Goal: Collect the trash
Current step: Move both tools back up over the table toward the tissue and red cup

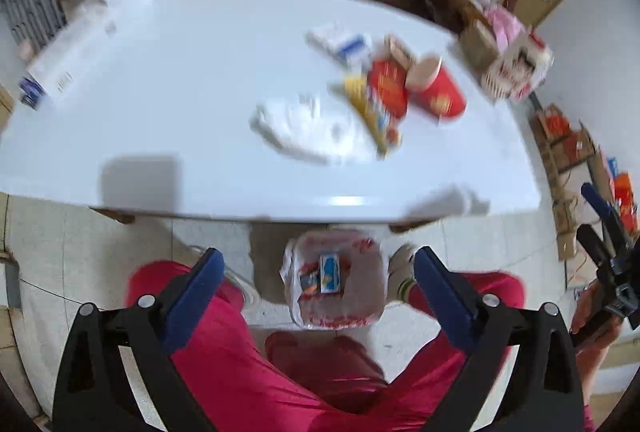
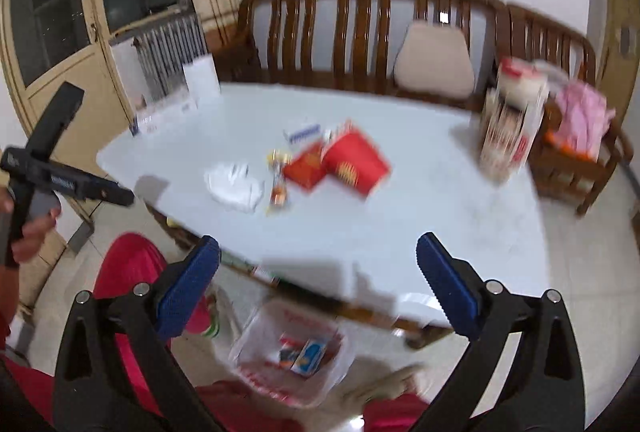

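Note:
A pile of trash lies on the white table (image 1: 160, 91): a red paper cup (image 1: 438, 91), a red carton (image 1: 387, 87), a yellow wrapper (image 1: 370, 111), a crumpled white tissue (image 1: 308, 127) and a white-blue box (image 1: 346, 45). A bin lined with a clear bag (image 1: 336, 284) stands on the floor under the table's near edge and holds a blue-white packet (image 1: 330, 274). My left gripper (image 1: 316, 284) is open and empty above the bin. My right gripper (image 2: 318, 272) is open and empty above the table's near edge; the bin (image 2: 292, 352) is below it.
A wooden bench (image 2: 360, 31) with a beige cushion (image 2: 434, 61) stands behind the table. White boxes (image 1: 80, 43) sit at the table's far left and a tall printed bag (image 2: 508, 127) at its right. The person's red trousers (image 1: 240, 352) are below. Cardboard boxes (image 1: 568, 167) lie on the floor at right.

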Demonstrator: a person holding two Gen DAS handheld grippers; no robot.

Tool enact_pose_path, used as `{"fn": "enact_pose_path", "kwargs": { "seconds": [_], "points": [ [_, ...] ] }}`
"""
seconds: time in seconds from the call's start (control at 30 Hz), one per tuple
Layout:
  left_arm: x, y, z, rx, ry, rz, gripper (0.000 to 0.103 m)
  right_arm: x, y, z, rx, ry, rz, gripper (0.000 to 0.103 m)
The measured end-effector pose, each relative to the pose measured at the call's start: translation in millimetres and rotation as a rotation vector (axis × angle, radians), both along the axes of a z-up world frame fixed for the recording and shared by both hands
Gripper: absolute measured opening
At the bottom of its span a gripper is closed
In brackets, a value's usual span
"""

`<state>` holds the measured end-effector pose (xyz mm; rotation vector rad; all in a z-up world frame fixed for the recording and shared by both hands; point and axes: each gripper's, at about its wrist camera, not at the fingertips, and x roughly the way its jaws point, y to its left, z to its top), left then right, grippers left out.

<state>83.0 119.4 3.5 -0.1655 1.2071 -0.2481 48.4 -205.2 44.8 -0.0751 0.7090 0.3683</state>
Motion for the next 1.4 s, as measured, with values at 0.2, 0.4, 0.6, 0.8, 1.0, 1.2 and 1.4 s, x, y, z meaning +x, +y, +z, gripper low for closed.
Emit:
{"fn": "enact_pose_path", "kwargs": {
  "seconds": [0.2,0.4,0.6,0.8,1.0,1.2,1.4],
  "points": [
    [21,14,49,-0.053,0.026,0.054,0.095,14,0,62,-0.094,-0.128,0.055,0.096],
    [38,10,64,-0.018,0.045,0.071,0.095,36,3,84,-0.149,-0.166,0.127,0.096],
    [57,-2,66,-0.037,0.077,0.094,0.095,75,0,88,-0.154,-0.130,0.174,0.096],
    [83,-22,50,0.012,0.103,0.062,0.095,110,0,77,-0.179,-0.092,0.206,0.096],
    [110,-27,15,0.013,0.182,0.060,0.095,135,0,58,-0.178,-0.045,0.248,0.096],
    [126,-32,-22,0.051,0.242,0.026,0.095,159,7,38,-0.203,0.011,0.291,0.096],
    [138,-37,-50,0.100,0.263,-0.003,0.095,182,16,8,-0.229,0.079,0.326,0.096]
  ]
}}
